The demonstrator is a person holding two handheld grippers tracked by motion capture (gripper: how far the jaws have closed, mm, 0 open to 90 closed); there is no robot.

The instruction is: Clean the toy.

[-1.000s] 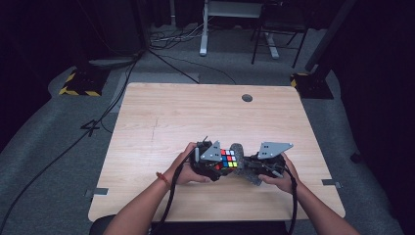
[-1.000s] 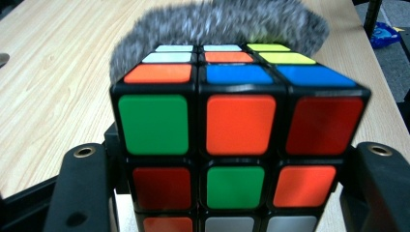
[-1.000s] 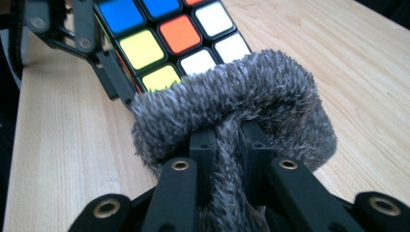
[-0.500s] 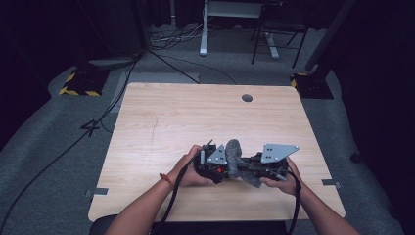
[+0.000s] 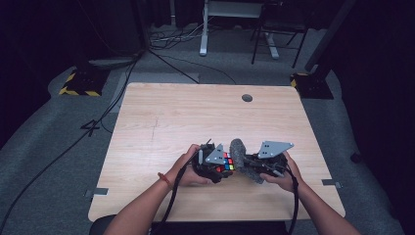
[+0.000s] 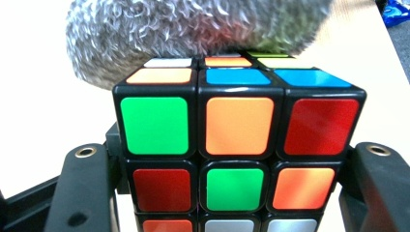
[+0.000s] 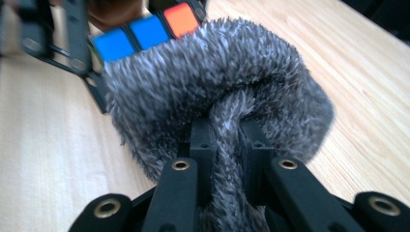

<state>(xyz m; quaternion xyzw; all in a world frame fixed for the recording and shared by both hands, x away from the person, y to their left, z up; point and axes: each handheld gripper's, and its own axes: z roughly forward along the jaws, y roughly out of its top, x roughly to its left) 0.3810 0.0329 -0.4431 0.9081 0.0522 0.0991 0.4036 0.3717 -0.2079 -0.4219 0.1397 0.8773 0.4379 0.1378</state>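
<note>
Left hand-held gripper clamping the scrambled puzzle cube from two opposite sides, jaws pressing on the lower rows while the top layer stands clear above them. Sitting near the front edge of the surface, about midway between its left and right edges, raised slightly rather than resting flat as far as can be told. Right hand-held gripper pinching a fold of the grey fluffy cloth, jaws squeezed tight on the bunched fabric, the rest of the cloth ballooning out ahead of them. Meeting in the middle: cloth lying immediately to the right of the cube in the high view and draping onto its top face. In the left gripper view, fluffy pile covering the far row of top stickers and touching them, leaving the near orange and blue stickers bare. In the right gripper view, cube lying straight ahead, just beyond the cloth, along the line of the jaws. Judging the work as wiping the cube's top face; next stroke likely calling for drawing the cloth across toward the uncovered near row while keeping the cube braced. Right hand being the mover, left the holder.
</note>
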